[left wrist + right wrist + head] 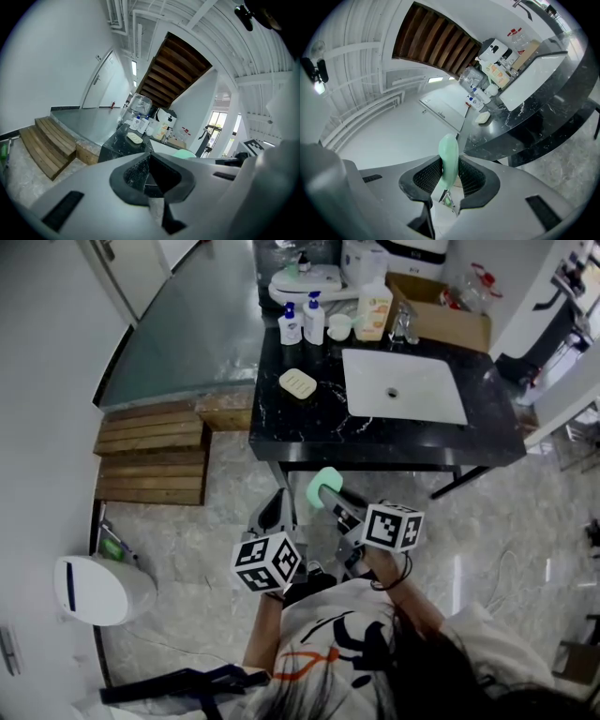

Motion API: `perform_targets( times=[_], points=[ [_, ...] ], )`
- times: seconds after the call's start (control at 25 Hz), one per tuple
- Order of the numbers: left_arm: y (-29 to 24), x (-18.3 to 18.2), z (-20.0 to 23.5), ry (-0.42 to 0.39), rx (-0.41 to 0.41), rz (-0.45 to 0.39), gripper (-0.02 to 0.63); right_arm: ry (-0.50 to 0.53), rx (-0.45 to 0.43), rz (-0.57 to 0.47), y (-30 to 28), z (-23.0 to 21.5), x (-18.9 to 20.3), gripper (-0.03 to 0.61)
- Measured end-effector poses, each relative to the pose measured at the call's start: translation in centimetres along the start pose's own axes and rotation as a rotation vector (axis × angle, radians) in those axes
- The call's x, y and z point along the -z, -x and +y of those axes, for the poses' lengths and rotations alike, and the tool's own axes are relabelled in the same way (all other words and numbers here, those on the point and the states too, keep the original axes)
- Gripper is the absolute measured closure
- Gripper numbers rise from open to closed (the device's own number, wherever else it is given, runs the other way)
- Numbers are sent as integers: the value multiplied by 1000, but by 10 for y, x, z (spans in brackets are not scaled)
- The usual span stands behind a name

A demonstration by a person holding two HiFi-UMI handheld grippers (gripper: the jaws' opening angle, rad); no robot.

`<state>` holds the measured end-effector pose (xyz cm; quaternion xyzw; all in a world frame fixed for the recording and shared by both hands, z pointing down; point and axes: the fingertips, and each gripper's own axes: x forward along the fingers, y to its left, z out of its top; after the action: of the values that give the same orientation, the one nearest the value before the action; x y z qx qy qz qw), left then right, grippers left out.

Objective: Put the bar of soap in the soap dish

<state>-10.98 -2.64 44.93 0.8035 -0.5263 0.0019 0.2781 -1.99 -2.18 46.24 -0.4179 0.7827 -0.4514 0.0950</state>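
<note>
A pale green bar of soap (323, 482) stands on edge between the pads of my right gripper (329, 493), which is shut on it; in the right gripper view the soap (449, 157) rises above the jaws. The cream ridged soap dish (298, 383) lies empty on the black counter (309, 423), left of the sink, well ahead of both grippers. It also shows far off as the soap dish (483, 117) and the soap dish (135, 138). My left gripper (277, 501) hangs beside the right one, short of the counter's front edge, shut with nothing in it.
A white sink (403, 385) with a faucet (403, 326) fills the counter's right part. Two pump bottles (302, 322), a cup and a yellow bottle stand at the back. Wooden steps (155, 456) lie to the left; a white bin (94, 589) stands on the floor near left.
</note>
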Motion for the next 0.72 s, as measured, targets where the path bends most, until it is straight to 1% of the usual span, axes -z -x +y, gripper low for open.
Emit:
perform_targets(
  times=[0.44,0.72],
  points=[
    [-3,7,0,16,23,23,612,-12,37,-7,3,-5,1,462],
    [-9,3,4,17,15,21,612,-17,34,3,-4,-8,-1,462]
  ],
)
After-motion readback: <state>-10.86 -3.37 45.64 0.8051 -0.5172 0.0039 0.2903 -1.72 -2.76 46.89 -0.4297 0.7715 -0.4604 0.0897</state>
